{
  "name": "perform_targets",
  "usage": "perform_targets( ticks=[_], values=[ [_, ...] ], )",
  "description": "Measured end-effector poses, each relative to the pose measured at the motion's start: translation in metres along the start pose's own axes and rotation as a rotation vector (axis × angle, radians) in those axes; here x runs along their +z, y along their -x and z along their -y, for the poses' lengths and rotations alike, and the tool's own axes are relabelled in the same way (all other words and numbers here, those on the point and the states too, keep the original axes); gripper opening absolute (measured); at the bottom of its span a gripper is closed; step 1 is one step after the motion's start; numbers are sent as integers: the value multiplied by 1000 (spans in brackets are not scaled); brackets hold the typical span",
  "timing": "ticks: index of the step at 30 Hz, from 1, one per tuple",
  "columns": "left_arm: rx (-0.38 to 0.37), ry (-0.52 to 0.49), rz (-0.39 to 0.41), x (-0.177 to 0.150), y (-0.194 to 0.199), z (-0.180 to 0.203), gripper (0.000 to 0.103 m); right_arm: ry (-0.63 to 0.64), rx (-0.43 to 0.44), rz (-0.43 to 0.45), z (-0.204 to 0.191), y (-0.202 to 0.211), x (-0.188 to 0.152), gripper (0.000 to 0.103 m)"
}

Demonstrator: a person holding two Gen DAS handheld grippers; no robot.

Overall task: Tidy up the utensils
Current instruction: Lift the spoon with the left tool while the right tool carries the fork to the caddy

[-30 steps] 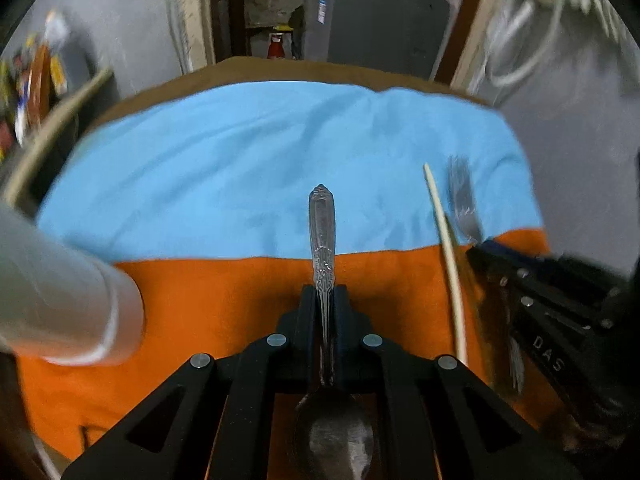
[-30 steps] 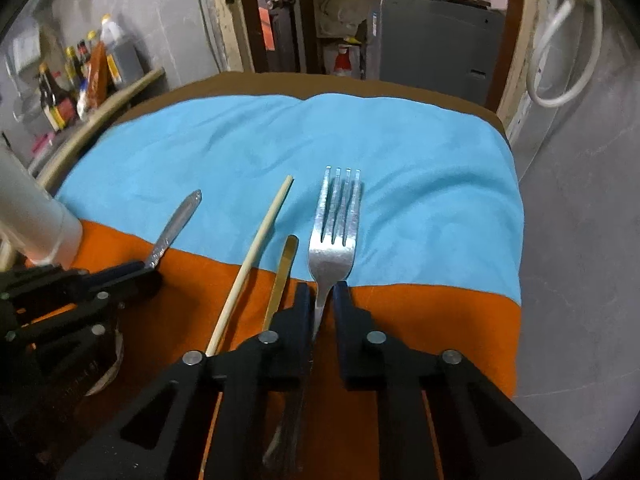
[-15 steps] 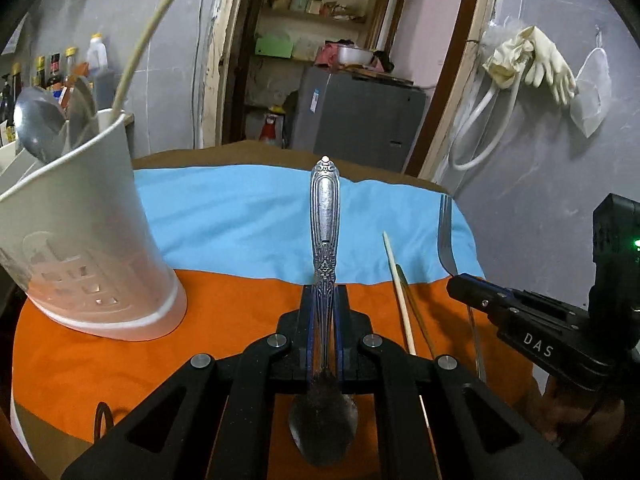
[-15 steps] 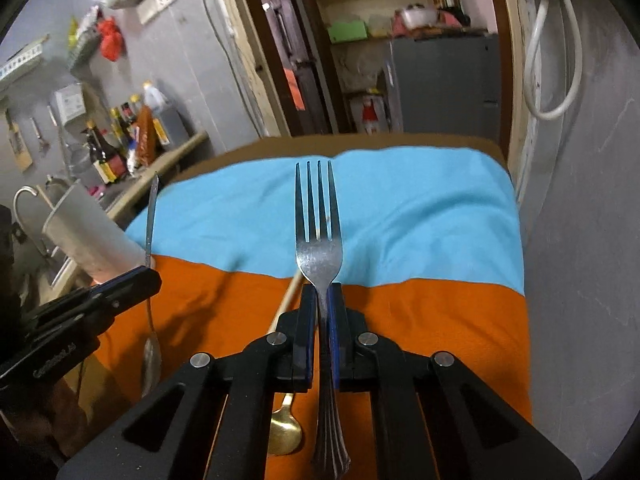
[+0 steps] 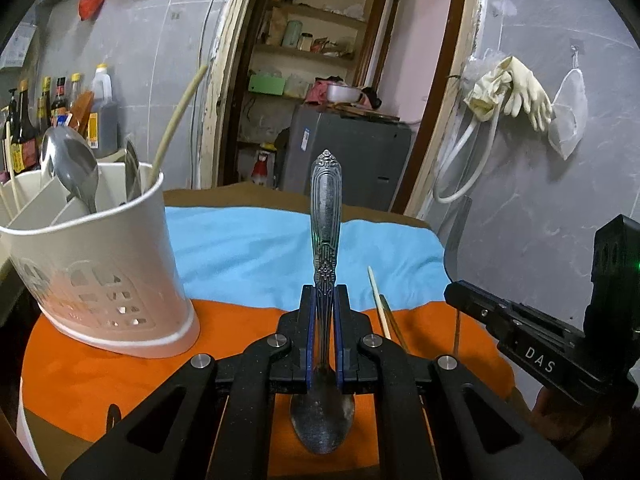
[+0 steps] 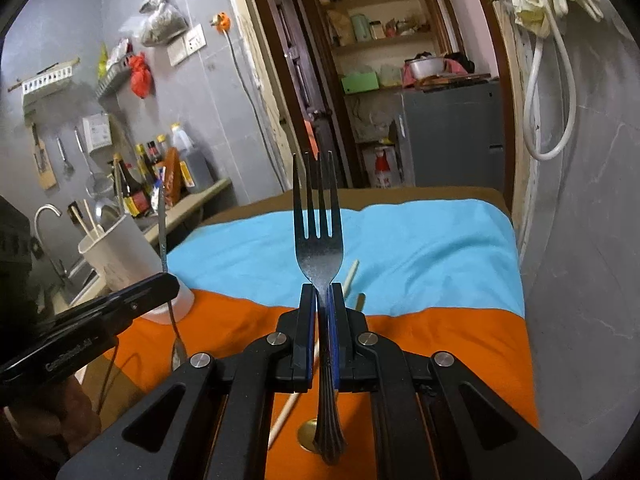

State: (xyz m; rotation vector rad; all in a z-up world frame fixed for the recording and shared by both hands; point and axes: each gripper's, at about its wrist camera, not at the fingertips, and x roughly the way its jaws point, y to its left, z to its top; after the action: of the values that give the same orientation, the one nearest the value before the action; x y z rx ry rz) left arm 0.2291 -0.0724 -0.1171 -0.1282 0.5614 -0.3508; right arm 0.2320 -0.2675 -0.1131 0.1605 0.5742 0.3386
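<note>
Both tools clamp cutlery (spoon (image 5: pixel 325 240), fork (image 6: pixel 319 236)).

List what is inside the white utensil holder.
White perforated utensil holder: a large steel spoon, a pale wooden stick and another metal utensil protrude. Their lower ends are hidden by its wall.

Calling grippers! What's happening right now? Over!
Left gripper shut on spoon, handle up. Right gripper shut on fork, tines up. Holder at left. Chopstick on cloth, not blocking.
</note>
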Motion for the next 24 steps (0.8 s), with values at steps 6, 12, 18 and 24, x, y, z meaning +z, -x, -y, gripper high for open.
perform_targets(
  ticks=[6, 12, 18, 24],
  values=[
    [-15, -4, 25, 1, 10, -1, 5, -3, 11, 46, -3, 8, 0, 4],
    [-29, -2, 56, 5, 23, -4, 5, -6, 21, 93, -10, 17, 2, 4],
    [-39, 3, 85, 14, 37, -11, 5, 4, 29, 145, -19, 26, 9, 4],
    [-40, 4, 90, 17, 43, -15, 5, 21, 30, 165, -28, 26, 13, 4]
  ],
)
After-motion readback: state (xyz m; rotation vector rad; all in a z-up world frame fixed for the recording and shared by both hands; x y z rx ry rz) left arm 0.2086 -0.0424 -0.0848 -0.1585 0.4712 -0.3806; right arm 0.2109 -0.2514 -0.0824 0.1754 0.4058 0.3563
